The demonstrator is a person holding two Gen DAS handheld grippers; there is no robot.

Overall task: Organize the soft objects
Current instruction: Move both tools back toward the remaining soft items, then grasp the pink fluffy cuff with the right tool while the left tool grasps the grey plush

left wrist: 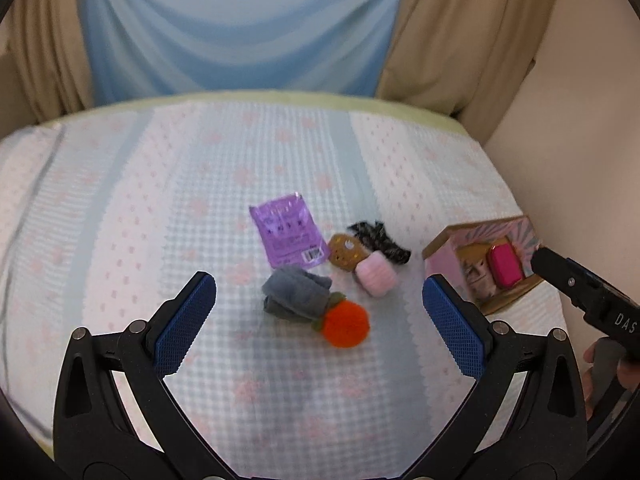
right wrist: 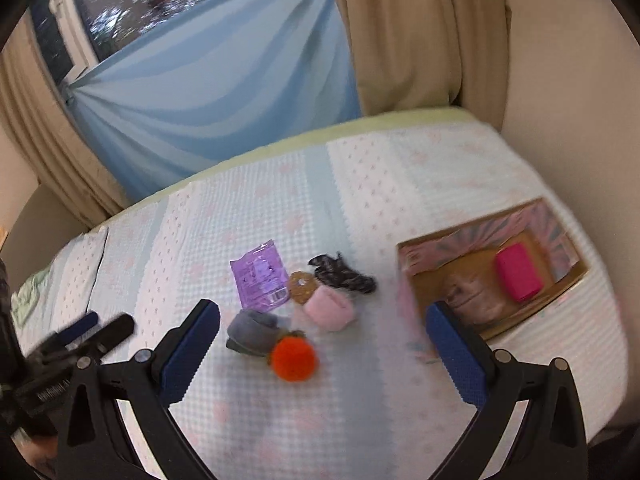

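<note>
Left claw (left wrist: 319,304) spread wide, empty, hovering above bed (left wrist: 120,200); right claw (right wrist: 322,338) likewise apart, empty. Grey rolled cloth (left wrist: 296,294) touches orange pompom (left wrist: 345,324) just ahead. Both likely light, squashy; pinch across cloth's bulk. Box (right wrist: 496,276) lies right.

Soft toys (left wrist: 344,322) clustered (box (left wrist: 440,240) beside)

A bed (left wrist: 160,184) with a white and pink bumpy cover sits by a plain wall (left wrist: 580,100). Blue curtain (left wrist: 240,20) and tan curtains (right wrist: 404,32) hang behind it.
</note>
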